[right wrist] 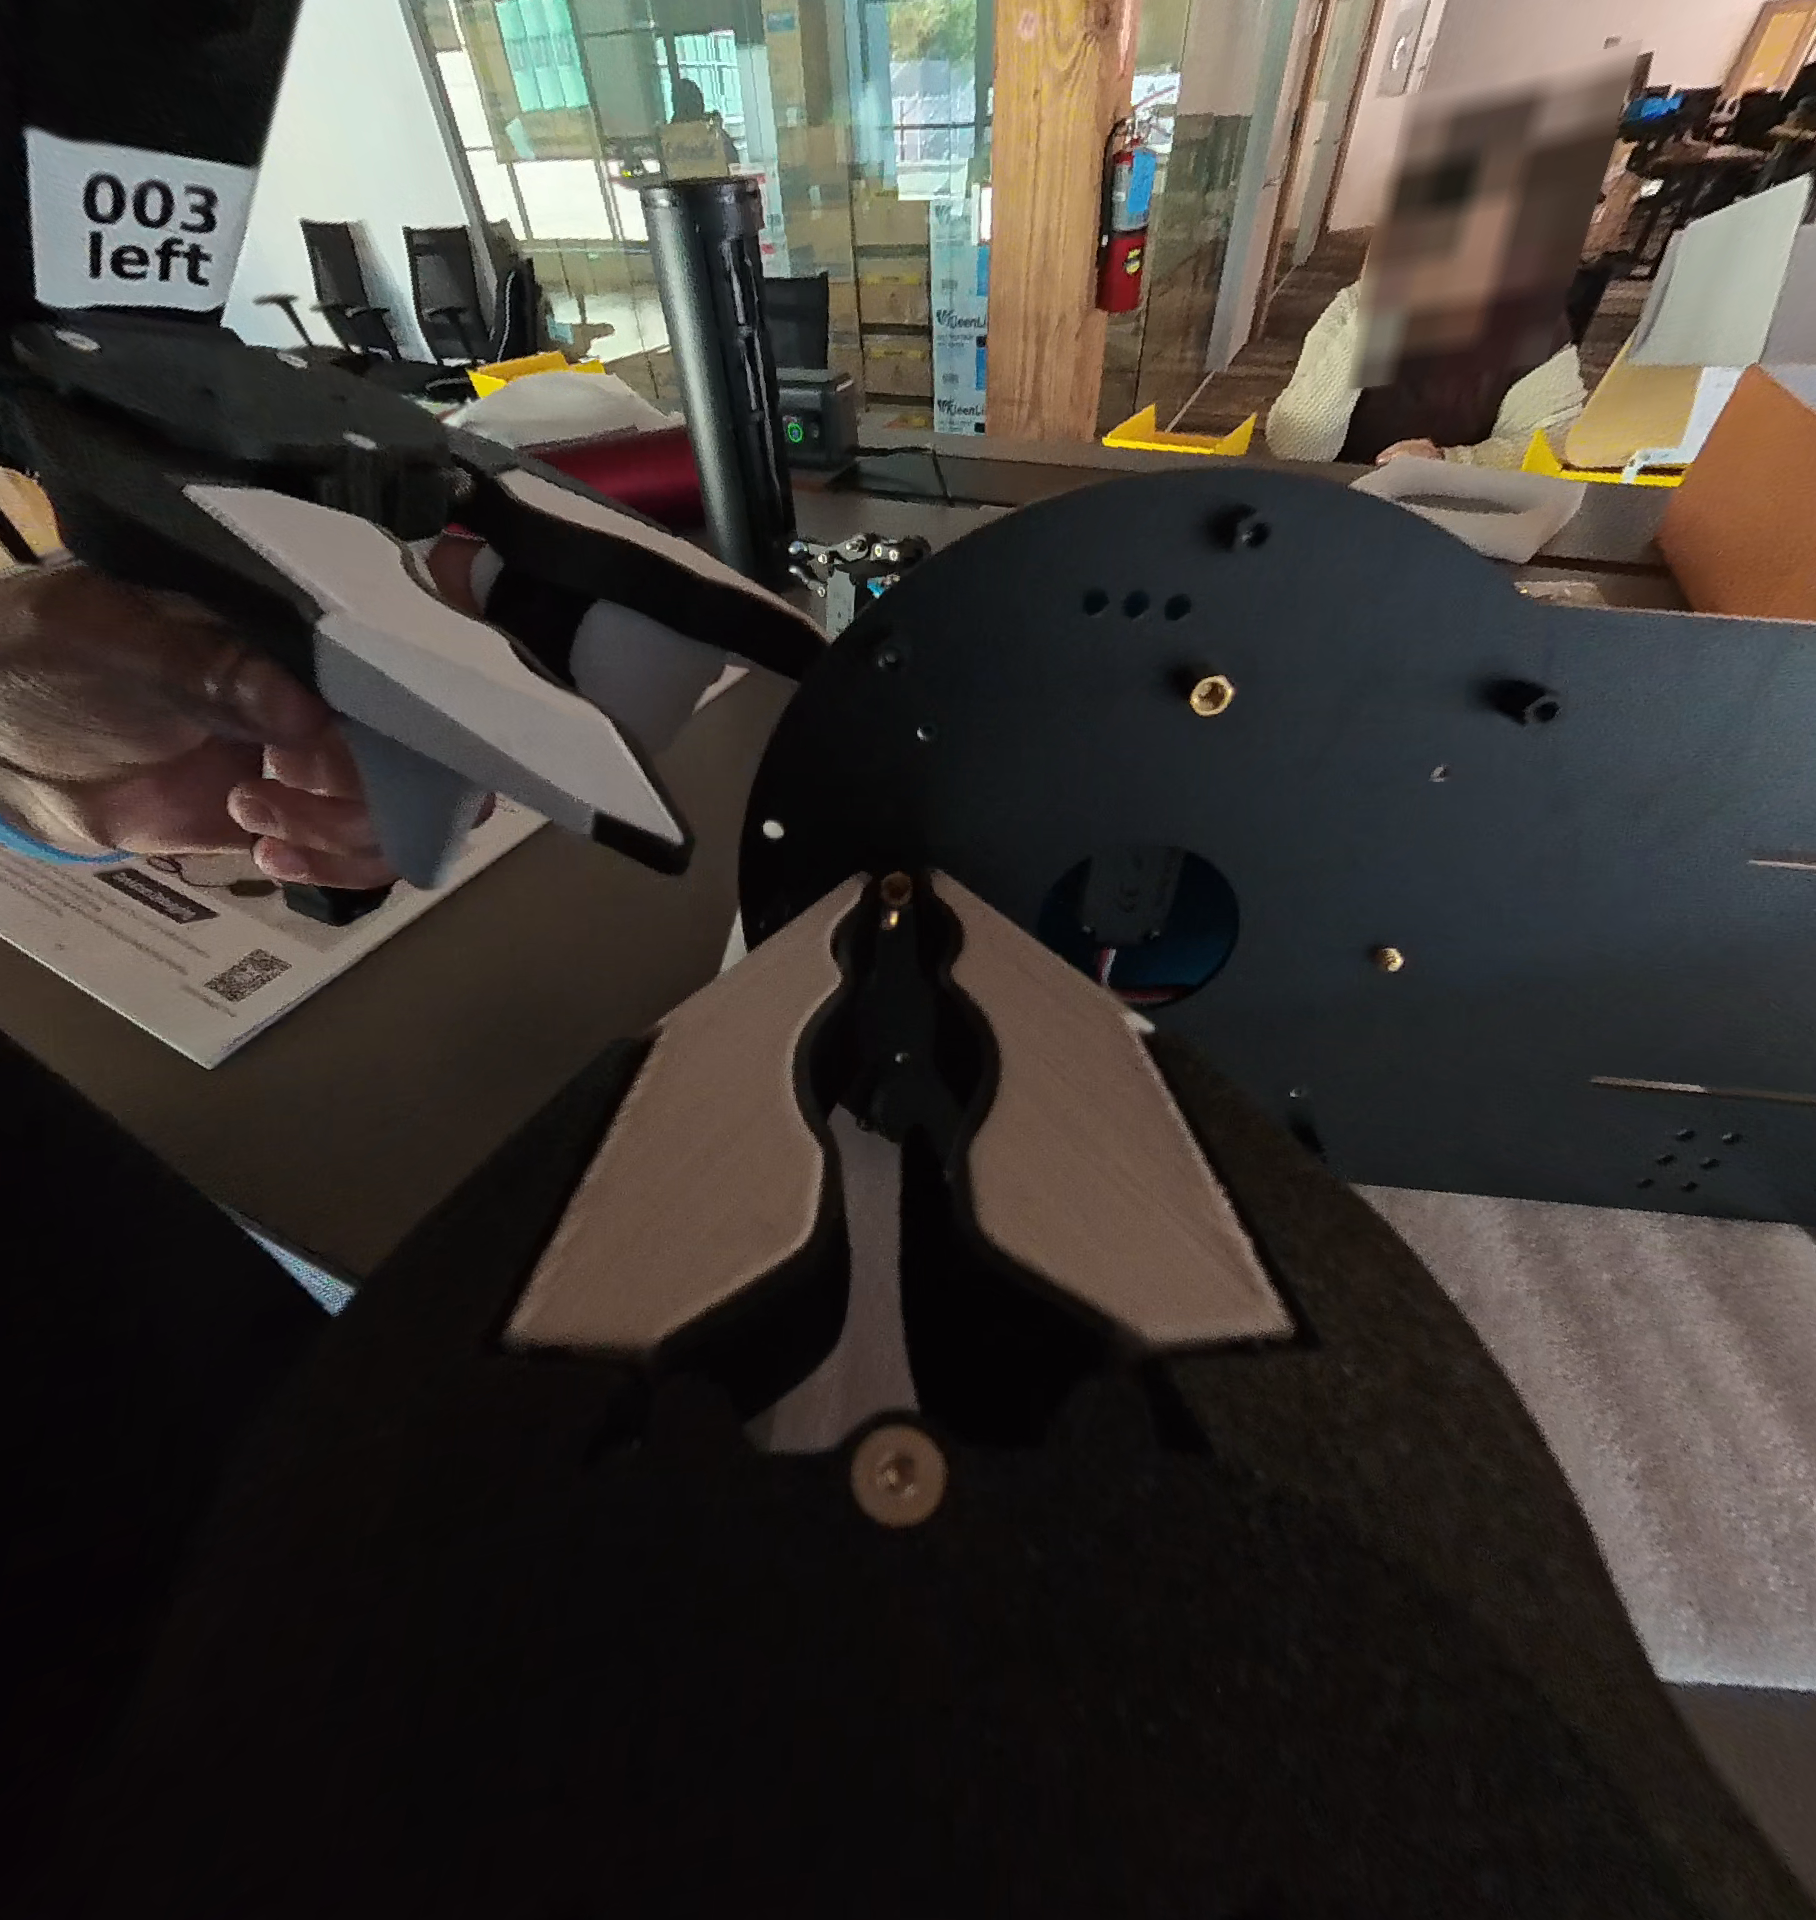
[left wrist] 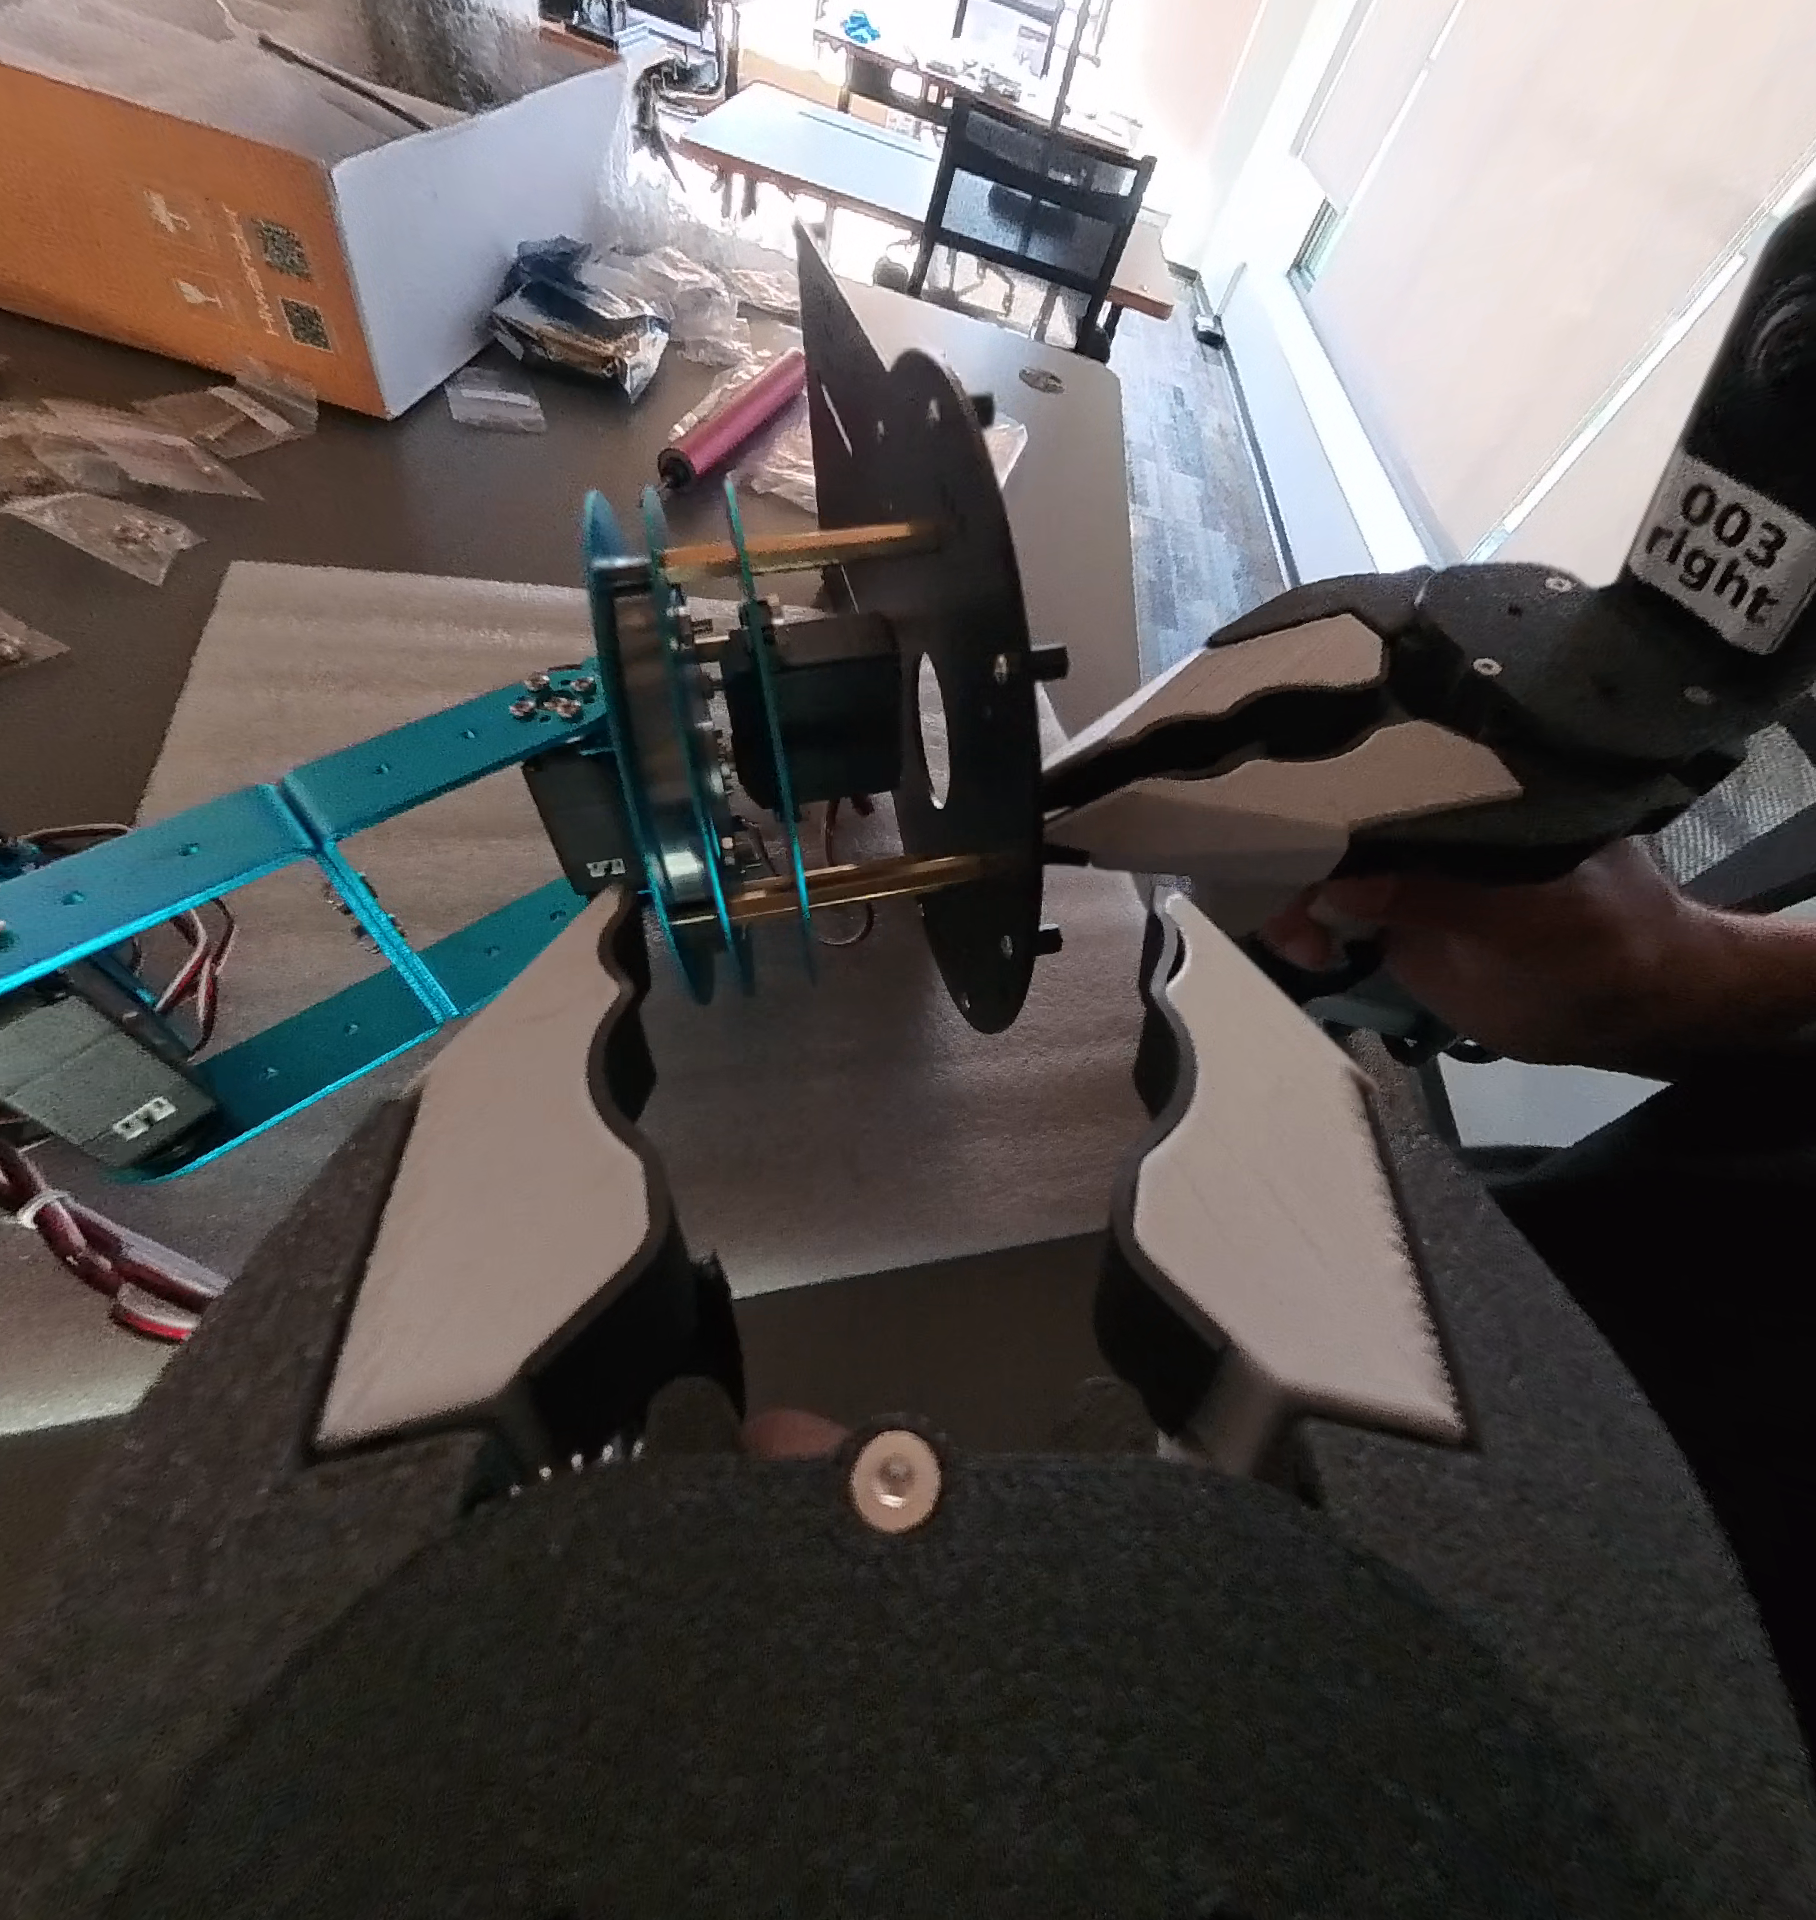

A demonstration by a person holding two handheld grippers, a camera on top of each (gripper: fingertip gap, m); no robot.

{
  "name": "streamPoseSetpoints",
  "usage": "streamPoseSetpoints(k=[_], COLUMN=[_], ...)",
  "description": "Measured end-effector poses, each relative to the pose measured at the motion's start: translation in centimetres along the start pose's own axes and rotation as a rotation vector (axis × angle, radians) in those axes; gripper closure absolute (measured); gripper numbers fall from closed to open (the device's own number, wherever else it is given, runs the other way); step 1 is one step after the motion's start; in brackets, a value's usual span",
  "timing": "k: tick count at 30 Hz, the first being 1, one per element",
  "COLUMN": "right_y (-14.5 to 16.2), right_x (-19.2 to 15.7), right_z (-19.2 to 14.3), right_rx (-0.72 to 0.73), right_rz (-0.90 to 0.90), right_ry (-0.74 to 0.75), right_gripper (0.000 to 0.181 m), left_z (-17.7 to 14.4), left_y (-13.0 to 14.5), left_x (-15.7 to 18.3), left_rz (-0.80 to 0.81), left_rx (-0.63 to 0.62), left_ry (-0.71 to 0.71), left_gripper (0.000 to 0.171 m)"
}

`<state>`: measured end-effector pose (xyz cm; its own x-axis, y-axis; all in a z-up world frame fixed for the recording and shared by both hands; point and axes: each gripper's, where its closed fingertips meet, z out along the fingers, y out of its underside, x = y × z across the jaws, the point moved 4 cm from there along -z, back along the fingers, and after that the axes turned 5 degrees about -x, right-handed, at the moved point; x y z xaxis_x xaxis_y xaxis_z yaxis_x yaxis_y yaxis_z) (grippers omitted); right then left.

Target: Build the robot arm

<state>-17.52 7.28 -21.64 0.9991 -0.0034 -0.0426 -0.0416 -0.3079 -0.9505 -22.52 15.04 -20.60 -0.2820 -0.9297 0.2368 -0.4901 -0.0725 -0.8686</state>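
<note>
Left wrist view: the left gripper fills the lower half of the frame, its two pale-faced fingers spread wide with nothing between them but grey foam sheet. The tip of its left-hand finger sits just beside the lower rim of the teal discs; whether it touches them I cannot tell. Those discs belong to a robot-arm kit lying on its side — teal bracket arm running to the left edge, black servo at centre, brass standoffs bridging to a black base plate that stands on edge on the foam. From the right side of the frame the right gripper comes in, held by a hand, its tips pressed nearly together at the plate's right-hand face. The upper left holds an orange cardboard box, clear parts bags and a maroon cylinder, all well apart from the grippers; the foam between plate and camera is open.

Right wrist view: the right gripper sits at lower centre, fingers closed to a narrow slit, pinching a small black part tipped with a brass standoff right at the plate's lower left edge. The black base plate fills the centre and right, with a round cut-out showing servo wires. The left gripper hangs at upper left, spread, near the plate's rim. A printed leaflet lies at left.
</note>
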Motion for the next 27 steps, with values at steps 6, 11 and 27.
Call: streamPoseSetpoints(k=[6, 11, 27], right_y=[0.6, 0.8, 0.6], right_x=[-0.2, -0.2, 0.0], right_z=[0.3, 0.3, 0.4], right_rx=[-0.004, -0.008, -0.235], right_rz=[0.022, 0.024, 0.634], right_ry=[-0.015, -0.001, -0.075], right_gripper=[0.176, 0.176, 0.176], left_z=[0.7, 1.5, 1.4], left_y=[0.2, 0.1, 0.1], left_x=[-0.3, -0.3, -0.8], left_rz=[-0.02, -0.022, -0.002], left_rx=[-0.019, -0.023, -0.035], left_ry=[0.016, -0.006, -0.032], left_gripper=[0.069, 0.077, 0.092])
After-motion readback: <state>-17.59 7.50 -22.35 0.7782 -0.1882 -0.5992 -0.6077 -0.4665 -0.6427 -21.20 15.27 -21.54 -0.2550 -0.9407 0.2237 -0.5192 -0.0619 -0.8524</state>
